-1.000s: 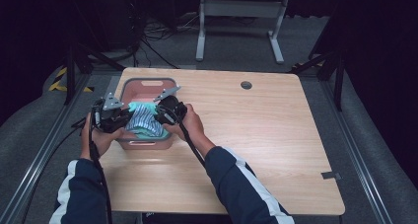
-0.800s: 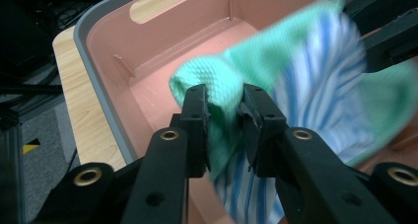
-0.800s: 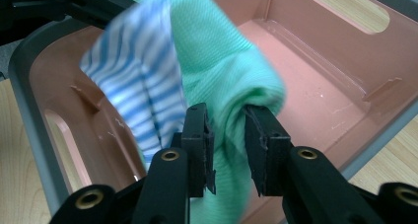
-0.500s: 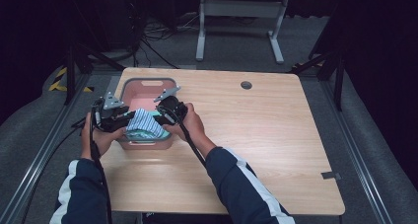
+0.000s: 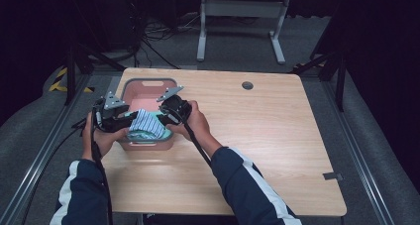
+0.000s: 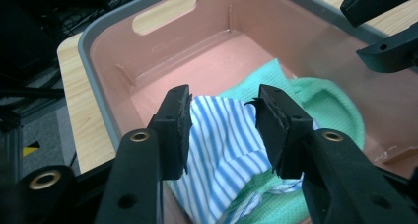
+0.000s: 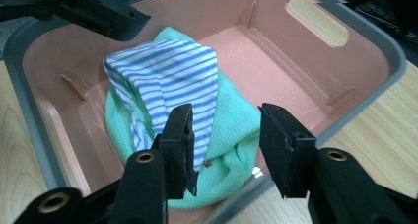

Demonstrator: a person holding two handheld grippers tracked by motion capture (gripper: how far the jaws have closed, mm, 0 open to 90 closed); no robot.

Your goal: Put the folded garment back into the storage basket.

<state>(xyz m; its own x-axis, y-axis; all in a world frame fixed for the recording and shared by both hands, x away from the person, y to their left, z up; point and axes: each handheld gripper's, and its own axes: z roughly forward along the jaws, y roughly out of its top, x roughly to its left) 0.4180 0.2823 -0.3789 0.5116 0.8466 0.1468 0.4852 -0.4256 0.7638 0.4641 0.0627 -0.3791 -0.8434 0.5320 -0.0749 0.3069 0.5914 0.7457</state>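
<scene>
The right gripper point(image 7: 224, 150), its jaws just opened and apart, hangs over a striped cloth point(image 7: 167, 78) lying on a green cloth point(image 7: 231, 130) inside the pink bin point(image 7: 355, 46).

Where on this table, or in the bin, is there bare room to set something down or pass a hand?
The table is bare right of the pink bin, past the small round hole, and along its near edge. Inside the bin, the far half of the floor is bare. The near half is crowded: striped cloth on green cloth, with the left gripper and right gripper open over it.
</scene>
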